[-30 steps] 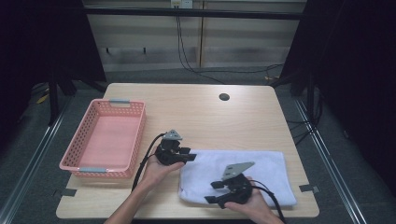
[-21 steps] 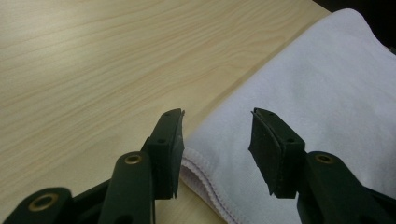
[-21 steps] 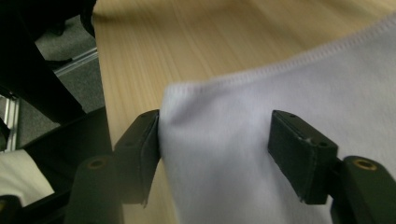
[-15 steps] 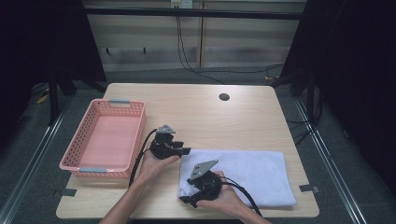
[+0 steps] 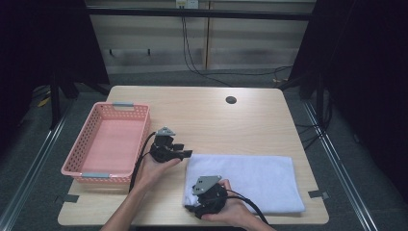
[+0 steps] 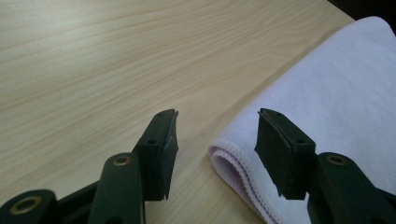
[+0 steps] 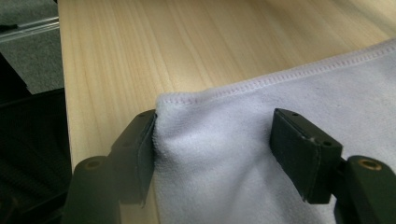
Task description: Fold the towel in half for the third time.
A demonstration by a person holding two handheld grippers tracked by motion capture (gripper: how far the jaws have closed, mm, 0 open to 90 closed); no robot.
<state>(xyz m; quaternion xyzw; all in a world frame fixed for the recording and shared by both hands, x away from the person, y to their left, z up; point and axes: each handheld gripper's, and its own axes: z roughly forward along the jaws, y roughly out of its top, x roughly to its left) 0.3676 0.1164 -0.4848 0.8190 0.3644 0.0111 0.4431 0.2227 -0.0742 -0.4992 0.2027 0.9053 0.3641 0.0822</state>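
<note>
On the wooden table (image 5: pixel 202 115), a folded white towel (image 5: pixel 250 180) lies at the near right. The left gripper (image 6: pixel 215 140) stands spread at its far-left corner, jaws just opening. The right gripper (image 7: pixel 212 140) straddles the near-left corner, jaws apart.

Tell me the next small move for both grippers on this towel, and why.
Probably close both. The left gripper and right gripper each straddle a near corner of the folded towel, fingers apart, cloth between them but not yet pinched.
</note>
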